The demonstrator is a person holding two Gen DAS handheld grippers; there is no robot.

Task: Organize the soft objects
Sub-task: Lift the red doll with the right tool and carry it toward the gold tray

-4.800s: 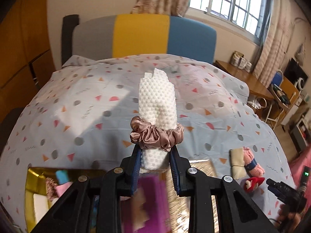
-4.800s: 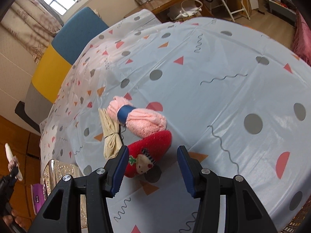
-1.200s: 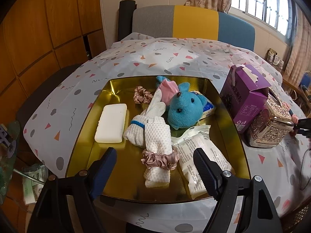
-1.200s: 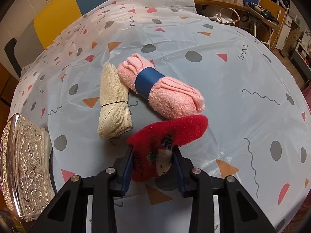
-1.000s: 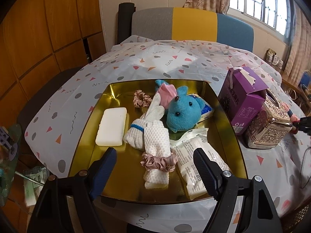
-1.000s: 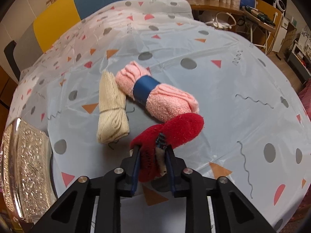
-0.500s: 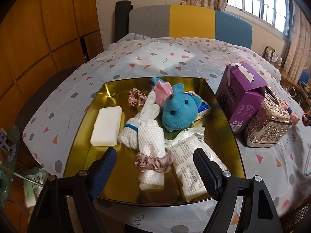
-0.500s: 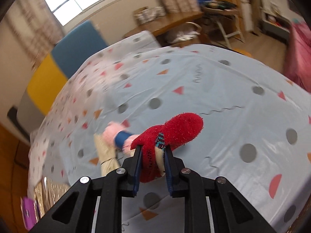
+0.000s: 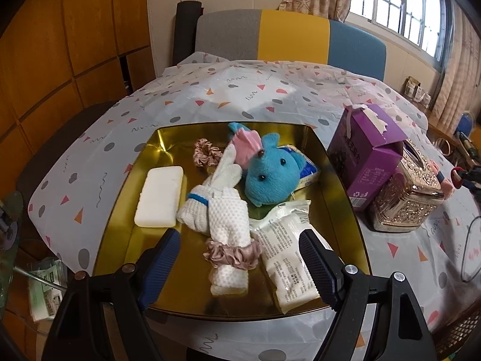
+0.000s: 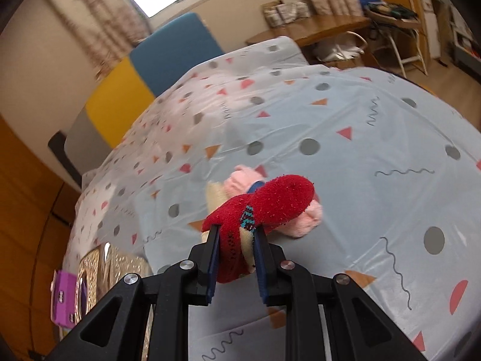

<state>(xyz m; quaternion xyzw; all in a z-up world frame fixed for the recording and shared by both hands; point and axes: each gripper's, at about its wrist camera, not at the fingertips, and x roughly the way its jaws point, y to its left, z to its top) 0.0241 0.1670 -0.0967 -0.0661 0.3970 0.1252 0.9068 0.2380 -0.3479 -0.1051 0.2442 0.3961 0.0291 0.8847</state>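
Note:
My right gripper (image 10: 236, 234) is shut on a red fuzzy sock (image 10: 267, 204) and holds it above the table. Behind it lie a pink rolled towel (image 10: 303, 219) and a cream rolled cloth (image 10: 215, 195), both partly hidden. My left gripper (image 9: 240, 252) is open and empty above the near edge of the gold tray (image 9: 120, 225). In the tray lie a white textured cloth roll with a satin scrunchie (image 9: 230, 225), a white rolled sock (image 9: 210, 192), a blue plush toy (image 9: 267, 171), a second scrunchie (image 9: 204, 153) and a white sponge (image 9: 160, 195).
A white wipes packet (image 9: 285, 258) and a blue packet (image 9: 306, 171) also lie in the tray. A purple box (image 9: 365, 159) and an ornate gold tissue box (image 9: 409, 192) stand right of the tray. A colour-block chair (image 9: 288, 36) is behind the table.
My right gripper has closed on the red sock and lifted it off the table, tilting upward. My left gripper has stayed open over the tray, drifting slightly.

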